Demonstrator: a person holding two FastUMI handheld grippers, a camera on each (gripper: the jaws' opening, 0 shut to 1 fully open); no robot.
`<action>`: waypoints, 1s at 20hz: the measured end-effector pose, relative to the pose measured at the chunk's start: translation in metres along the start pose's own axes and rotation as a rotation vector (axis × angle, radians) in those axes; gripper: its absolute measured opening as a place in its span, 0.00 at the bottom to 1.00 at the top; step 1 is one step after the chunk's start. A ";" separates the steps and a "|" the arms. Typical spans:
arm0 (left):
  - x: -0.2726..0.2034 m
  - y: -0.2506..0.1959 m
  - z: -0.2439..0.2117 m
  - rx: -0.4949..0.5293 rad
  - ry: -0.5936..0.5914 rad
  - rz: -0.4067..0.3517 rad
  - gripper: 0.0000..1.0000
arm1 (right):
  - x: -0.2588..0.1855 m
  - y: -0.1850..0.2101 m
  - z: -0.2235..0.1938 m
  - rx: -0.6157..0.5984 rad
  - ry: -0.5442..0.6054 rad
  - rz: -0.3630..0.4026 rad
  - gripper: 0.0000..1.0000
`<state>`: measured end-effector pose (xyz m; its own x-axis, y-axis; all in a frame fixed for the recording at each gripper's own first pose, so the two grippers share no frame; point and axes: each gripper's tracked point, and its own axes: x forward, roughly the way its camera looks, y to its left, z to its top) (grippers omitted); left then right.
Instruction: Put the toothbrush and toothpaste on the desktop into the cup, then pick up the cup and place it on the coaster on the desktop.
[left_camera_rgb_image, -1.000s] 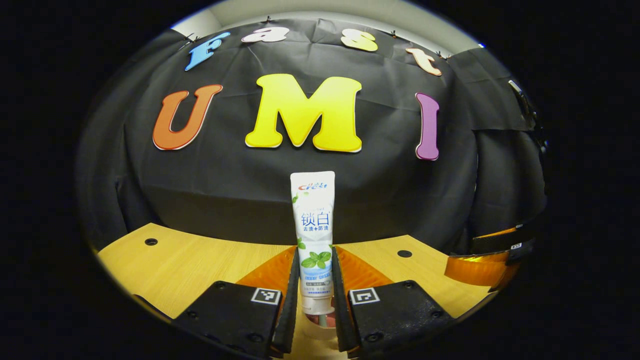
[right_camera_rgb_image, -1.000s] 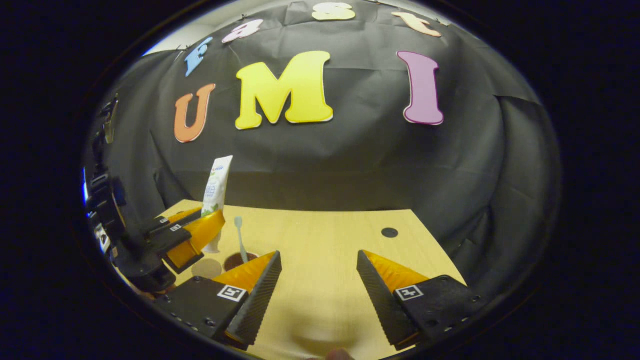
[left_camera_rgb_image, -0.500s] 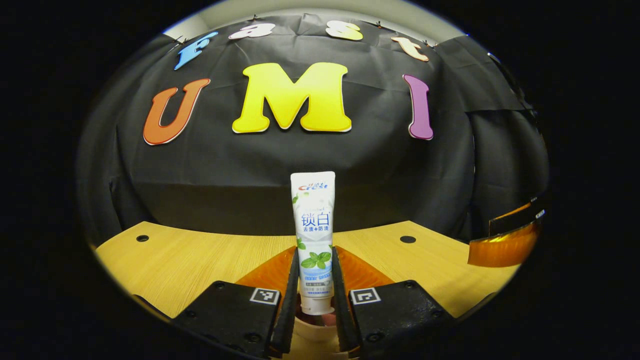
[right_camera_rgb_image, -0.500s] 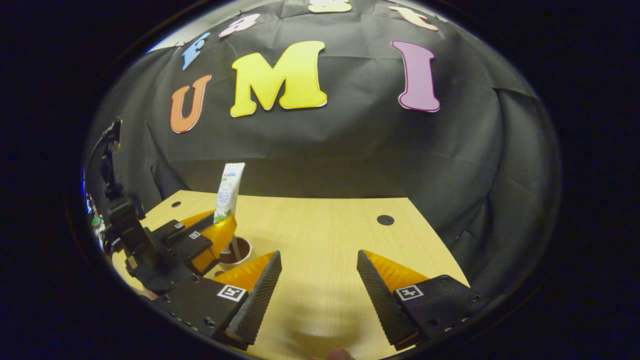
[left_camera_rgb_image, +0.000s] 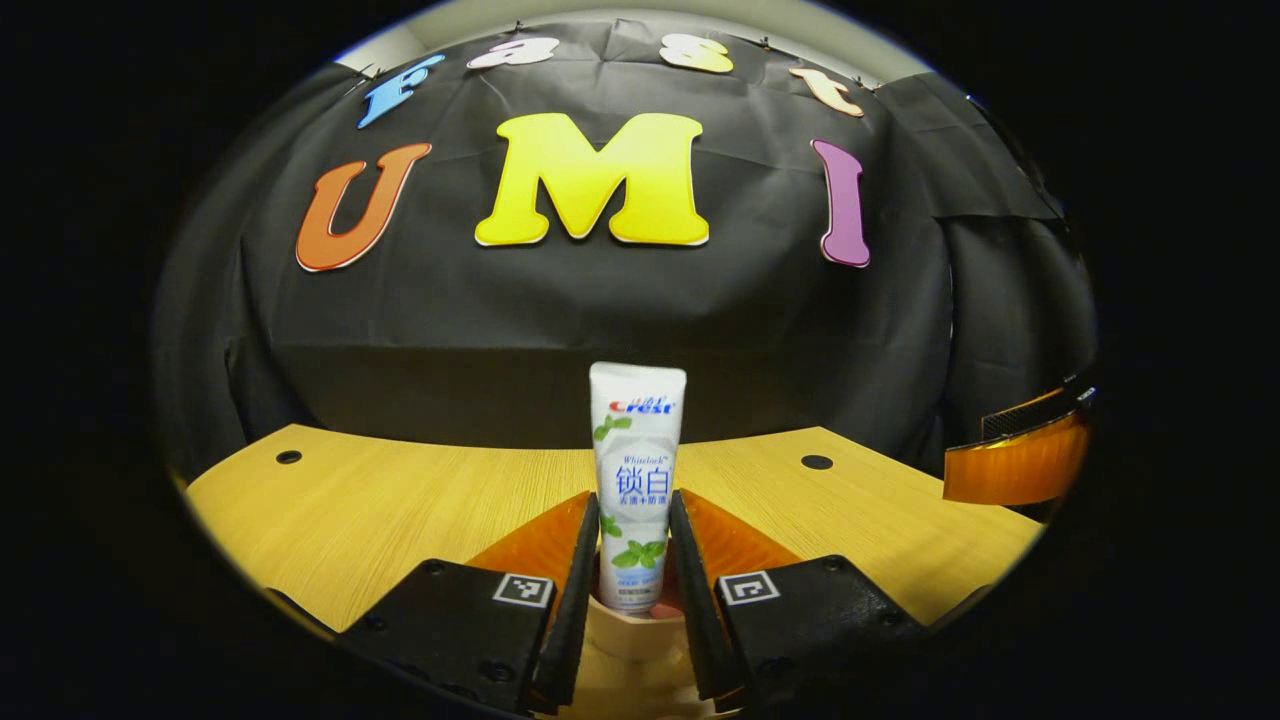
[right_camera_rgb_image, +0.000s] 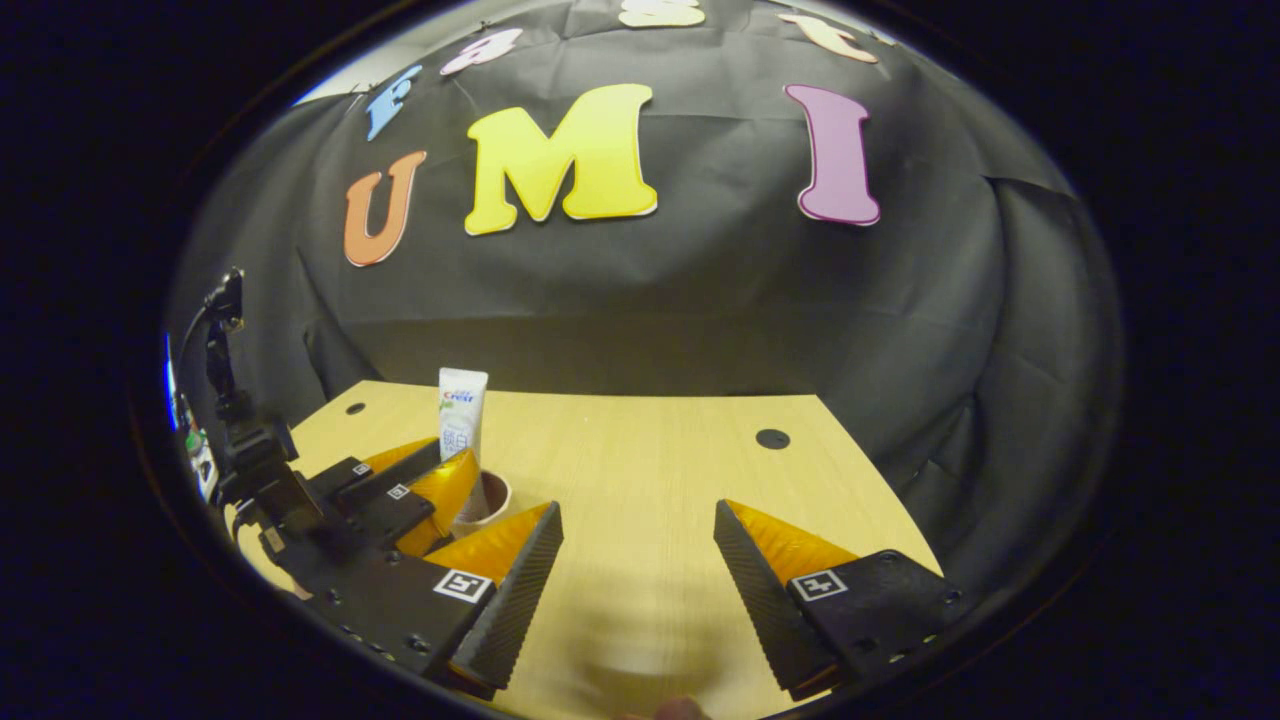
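Observation:
The white toothpaste tube (left_camera_rgb_image: 637, 450) stands upright with its lower end inside the tan cup (left_camera_rgb_image: 625, 628). My left gripper (left_camera_rgb_image: 635, 500) straddles the tube, its fingers slightly parted and close on both sides. In the right gripper view, the same tube (right_camera_rgb_image: 461, 415) rises from the cup (right_camera_rgb_image: 493, 497), with the left gripper (right_camera_rgb_image: 440, 480) and the hand-held rig behind it at the left. My right gripper (right_camera_rgb_image: 637, 505) hovers open over the wooden desktop (right_camera_rgb_image: 640, 470) with nothing between its fingers. One of its fingers (left_camera_rgb_image: 1015, 468) shows at the right edge of the left gripper view.
The wooden desktop (left_camera_rgb_image: 400, 500) ends at the black cloth wall behind. Small dark holes (left_camera_rgb_image: 816, 462) (left_camera_rgb_image: 288, 457) mark its far corners. Another hole (right_camera_rgb_image: 771, 438) lies ahead of my right gripper.
The left gripper's fingers have parted a little, and the toothpaste tube has slid down between them into the cup. The right gripper has hardly moved.

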<state>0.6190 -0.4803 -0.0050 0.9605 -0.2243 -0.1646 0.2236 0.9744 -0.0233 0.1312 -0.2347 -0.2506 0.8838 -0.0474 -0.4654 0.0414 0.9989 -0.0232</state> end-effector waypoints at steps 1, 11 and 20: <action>-0.002 0.000 0.004 0.002 -0.009 -0.002 0.47 | -0.001 0.001 0.000 0.003 0.000 0.002 0.92; -0.053 0.020 0.014 -0.069 0.043 0.058 0.93 | -0.016 0.027 0.009 -0.003 -0.007 0.016 0.94; -0.150 0.087 0.054 -0.107 0.095 0.149 0.95 | -0.026 0.079 0.007 -0.042 0.102 0.044 0.94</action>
<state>0.5033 -0.3630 0.0706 0.9605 -0.0798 -0.2666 0.0561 0.9939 -0.0954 0.1145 -0.1541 -0.2335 0.8325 -0.0054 -0.5540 -0.0179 0.9992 -0.0366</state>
